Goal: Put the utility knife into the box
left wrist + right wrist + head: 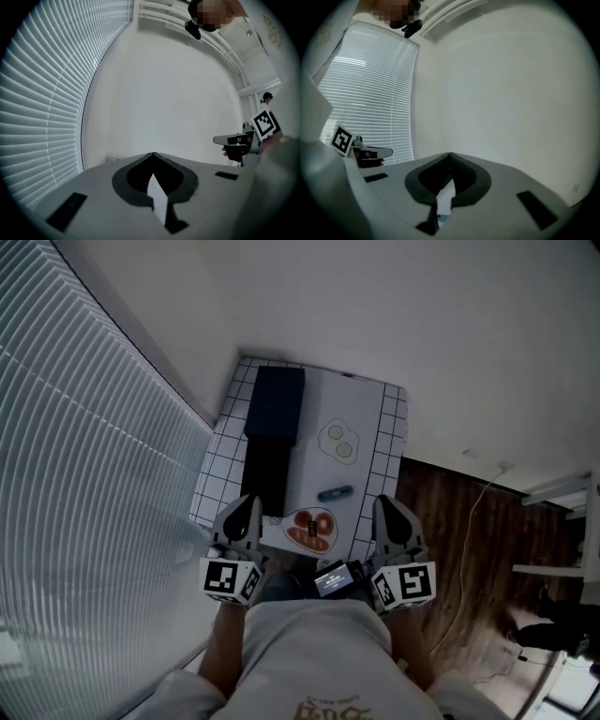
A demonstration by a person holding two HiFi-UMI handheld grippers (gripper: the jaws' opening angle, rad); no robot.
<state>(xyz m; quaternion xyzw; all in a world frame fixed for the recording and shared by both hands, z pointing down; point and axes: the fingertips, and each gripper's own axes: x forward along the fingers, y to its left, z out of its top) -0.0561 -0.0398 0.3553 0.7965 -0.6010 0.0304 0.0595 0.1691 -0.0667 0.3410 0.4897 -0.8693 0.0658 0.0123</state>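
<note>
Table (392, 427) against wall (394, 306), blinds (84, 427) at left. Box (275, 401) on table's far left; far plate (338, 441) right of it; knife (335, 493) nearer, mid-table; near plate (312, 529) at near edge, between left gripper (245, 510) and right gripper (391, 513)

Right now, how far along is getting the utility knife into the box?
Done: nothing yet. The slim dark utility knife lies on the grid-patterned tablecloth, apart from the dark rectangular box at the far left. In hand: nothing; the left gripper and right gripper are both shut and empty at the near edge. Left: open a gripper, grasp the knife, carry it to the box, release.
</note>
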